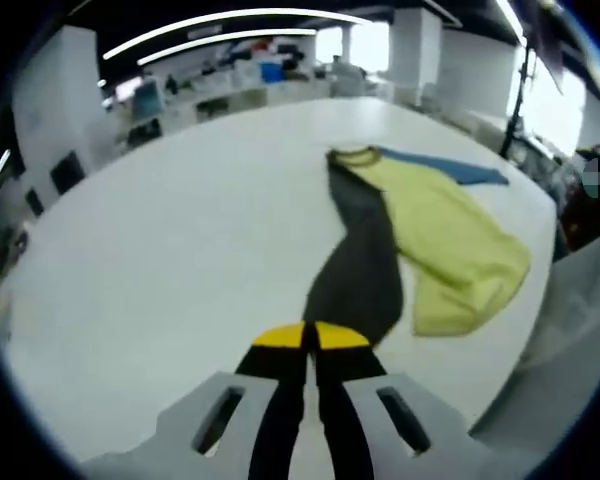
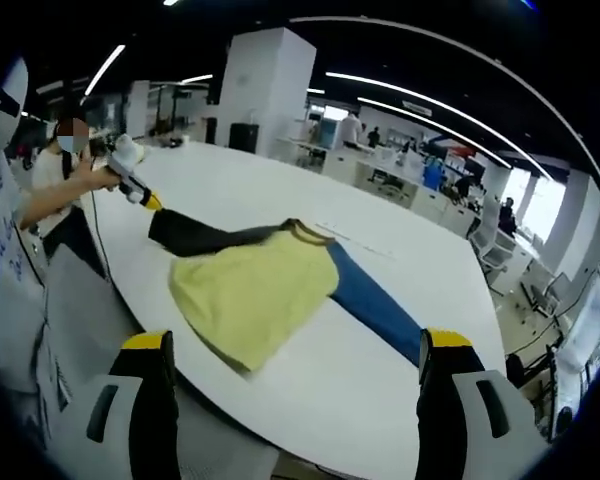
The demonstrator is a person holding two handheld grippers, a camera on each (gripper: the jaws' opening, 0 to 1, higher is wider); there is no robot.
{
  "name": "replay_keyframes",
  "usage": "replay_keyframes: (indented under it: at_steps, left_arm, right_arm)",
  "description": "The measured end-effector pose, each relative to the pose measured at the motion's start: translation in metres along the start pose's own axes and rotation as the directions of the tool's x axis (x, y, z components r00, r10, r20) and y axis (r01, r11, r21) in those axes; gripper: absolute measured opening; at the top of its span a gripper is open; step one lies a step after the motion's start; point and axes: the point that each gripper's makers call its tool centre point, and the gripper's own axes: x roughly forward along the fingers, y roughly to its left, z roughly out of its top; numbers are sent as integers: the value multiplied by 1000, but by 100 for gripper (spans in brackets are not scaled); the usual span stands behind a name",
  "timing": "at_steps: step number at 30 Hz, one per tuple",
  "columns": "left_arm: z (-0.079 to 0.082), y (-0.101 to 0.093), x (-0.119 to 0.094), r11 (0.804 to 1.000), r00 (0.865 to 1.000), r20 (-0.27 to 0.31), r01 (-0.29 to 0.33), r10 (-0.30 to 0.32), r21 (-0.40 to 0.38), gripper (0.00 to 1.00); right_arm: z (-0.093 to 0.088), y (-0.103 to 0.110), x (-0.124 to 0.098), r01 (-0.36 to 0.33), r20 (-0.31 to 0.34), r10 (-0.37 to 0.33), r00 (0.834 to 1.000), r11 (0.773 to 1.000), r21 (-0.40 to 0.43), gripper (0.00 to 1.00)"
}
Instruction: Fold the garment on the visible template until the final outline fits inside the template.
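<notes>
A garment with a yellow body (image 2: 255,290), a black sleeve (image 2: 205,236) and a blue sleeve (image 2: 375,300) lies spread on a large white table (image 2: 280,195). In the left gripper view the yellow body (image 1: 450,235) lies to the right, and the black sleeve (image 1: 360,260) runs straight down into my left gripper (image 1: 310,336), which is shut on the sleeve's cuff. The right gripper view shows that left gripper (image 2: 138,190) at the table's far left corner, pulling the black sleeve out. My right gripper (image 2: 298,345) stands open and wide at the table's near edge, holding nothing.
A person (image 2: 65,190) stands at the left table edge, holding the left gripper. Office desks and screens (image 1: 230,85) line the back of the room, and chairs (image 2: 495,250) stand to the right. Bare white tabletop (image 1: 170,230) stretches left of the garment.
</notes>
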Motion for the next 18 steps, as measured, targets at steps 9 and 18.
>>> replay_keyframes:
  at_steps: [9, 18]
  left_arm:
    - [-2, 17, 4, 1000, 1000, 5, -13, 13, -14, 0]
    - [-5, 32, 6, 1000, 1000, 1, -20, 20, -16, 0]
  right_arm:
    - [-4, 2, 0, 8, -30, -8, 1000, 1000, -9, 100]
    - [0, 7, -1, 6, -42, -6, 999, 1000, -14, 100]
